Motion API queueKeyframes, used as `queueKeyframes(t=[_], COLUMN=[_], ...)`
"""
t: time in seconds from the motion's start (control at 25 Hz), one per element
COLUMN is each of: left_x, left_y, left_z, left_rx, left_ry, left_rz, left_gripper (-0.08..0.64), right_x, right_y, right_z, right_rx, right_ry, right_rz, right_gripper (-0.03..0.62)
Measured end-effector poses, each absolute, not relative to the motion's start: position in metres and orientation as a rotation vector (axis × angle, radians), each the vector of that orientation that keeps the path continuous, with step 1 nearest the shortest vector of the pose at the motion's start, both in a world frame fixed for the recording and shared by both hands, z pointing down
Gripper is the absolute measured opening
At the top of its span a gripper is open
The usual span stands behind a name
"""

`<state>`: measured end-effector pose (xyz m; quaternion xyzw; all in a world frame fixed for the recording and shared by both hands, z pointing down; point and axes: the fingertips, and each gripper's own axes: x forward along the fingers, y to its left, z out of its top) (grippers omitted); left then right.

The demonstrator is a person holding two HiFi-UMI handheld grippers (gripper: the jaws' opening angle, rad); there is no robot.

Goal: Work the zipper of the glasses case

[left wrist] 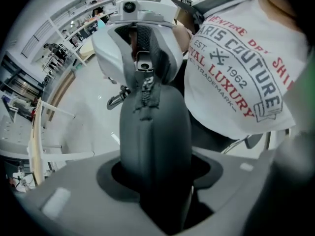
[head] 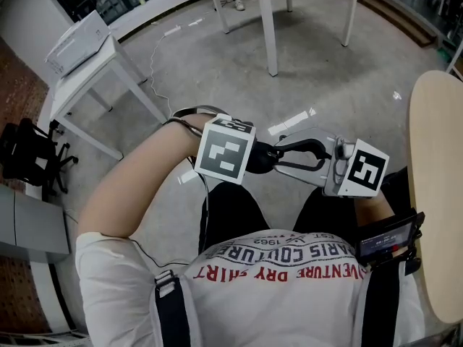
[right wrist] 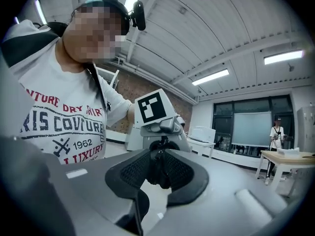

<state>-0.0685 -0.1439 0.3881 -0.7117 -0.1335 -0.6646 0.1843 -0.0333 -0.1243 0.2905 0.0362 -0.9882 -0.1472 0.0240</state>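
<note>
Between the two grippers, held out above the person's lap, the glasses case [left wrist: 155, 132] is standing up out of the left gripper [left wrist: 155, 183]: a smooth, rounded shell of dark grey, matte stuff, narrowing toward its far end. Along the case's spine a zipper [left wrist: 147, 95] is running as a ribbed strip of fine teeth on woven tape, and it is ending at a small square metal pull [left wrist: 142, 63] at the case's top. Beside the case's upper part a shiny metal clip [left wrist: 115, 98] is hanging off to one side. At the case's base the left gripper's grey moulded jaws are clamping the shell from both sides, so the case is filling the gap between them. At the case's far end the right gripper [right wrist: 158, 168] is pointing in level, its jaws standing partly apart. Their dark, mesh-textured pads [right wrist: 130, 171] are flanking the zipper pull and the tip of the case without plainly pinching either. Just next to the case each gripper's white cube with black square markers [head: 224, 149] is showing, one on either side of it. Behind the case the person's white printed shirt [head: 275, 266] is filling the near ground. Below the case glossy grey floor [head: 217, 56] is spreading out, with a white table [head: 79, 71] well off to the case's left and a pale wooden tabletop [head: 434, 194] with a rounded edge off to its right.
</note>
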Motion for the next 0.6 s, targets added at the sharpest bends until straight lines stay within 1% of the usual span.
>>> queueKeyframes(t=[0.12, 0.24, 0.6], left_x=[-0.066, -0.064, -0.067], left_y=[-0.148, -0.154, -0.159], left_z=[0.39, 0.392, 0.394], left_rx=[-1.998, -1.994, -2.002], left_ry=[-0.338, -0.299, -0.269], left_rz=[-1.868, -1.859, -1.841], left_gripper=[0.252, 0.252, 0.252], right_x=[-0.03, -0.031, -0.03], right_y=[-0.128, -0.127, -0.137], right_z=[0.293, 0.287, 0.298], right_rx=[0.153, 0.16, 0.224], right_ry=[-3.084, -3.141, -3.082], right_rz=[-0.397, -0.322, -0.288], right_gripper=[0.074, 0.067, 0.046])
